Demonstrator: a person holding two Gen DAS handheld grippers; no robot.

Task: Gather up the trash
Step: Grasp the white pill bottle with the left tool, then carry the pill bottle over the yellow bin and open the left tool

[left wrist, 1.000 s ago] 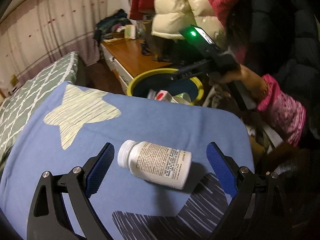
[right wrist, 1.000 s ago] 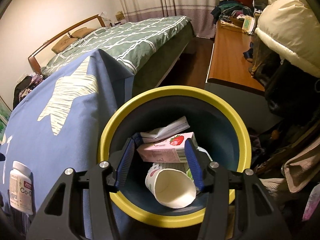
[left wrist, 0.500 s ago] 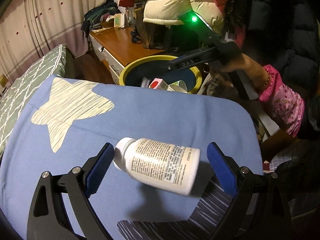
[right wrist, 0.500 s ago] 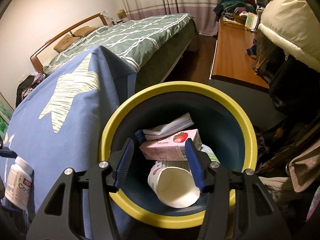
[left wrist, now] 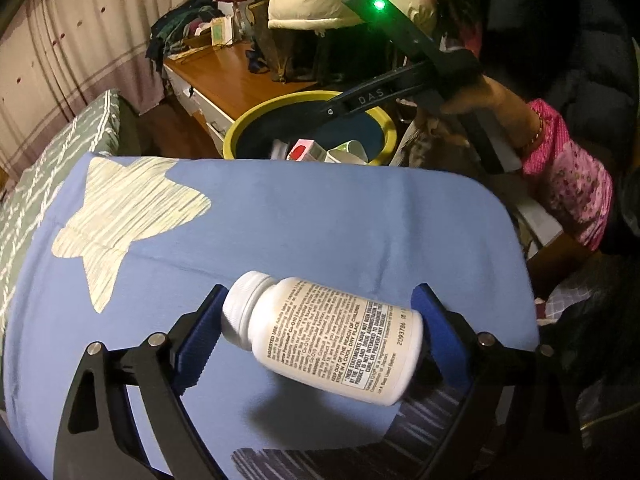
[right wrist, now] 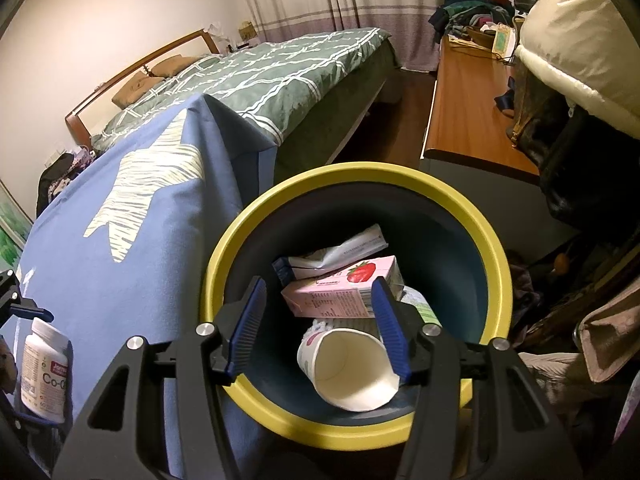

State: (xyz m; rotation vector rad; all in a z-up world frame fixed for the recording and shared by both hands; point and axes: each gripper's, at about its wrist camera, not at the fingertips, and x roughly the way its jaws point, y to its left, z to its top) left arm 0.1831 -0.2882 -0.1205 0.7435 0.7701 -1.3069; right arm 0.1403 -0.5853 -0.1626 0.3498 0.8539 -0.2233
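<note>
Already the bin (right wrist: 356, 428) holds a fair haul: a pink strawberry carton (right wrist: 340, 292), a paper cup (right wrist: 352, 368) lying on its side and a crumpled wrapper (right wrist: 336, 254). One piece looks left, the white pill bottle (left wrist: 324, 332), which lies on its side on the blue star-printed cloth (left wrist: 320, 220), between the pads of the left gripper (left wrist: 320, 332). Its jaws stand wide and are closing on the bottle, cap toward one pad and base toward the other; no firm clamp shows yet. The right gripper (right wrist: 320, 320) hovers over the bin, half apart, with nothing between its pads. The bottle is smooth hard plastic, round, with a ribbed cap and glossy printed label. The bin is round, with a yellow rim and dark inside.
</note>
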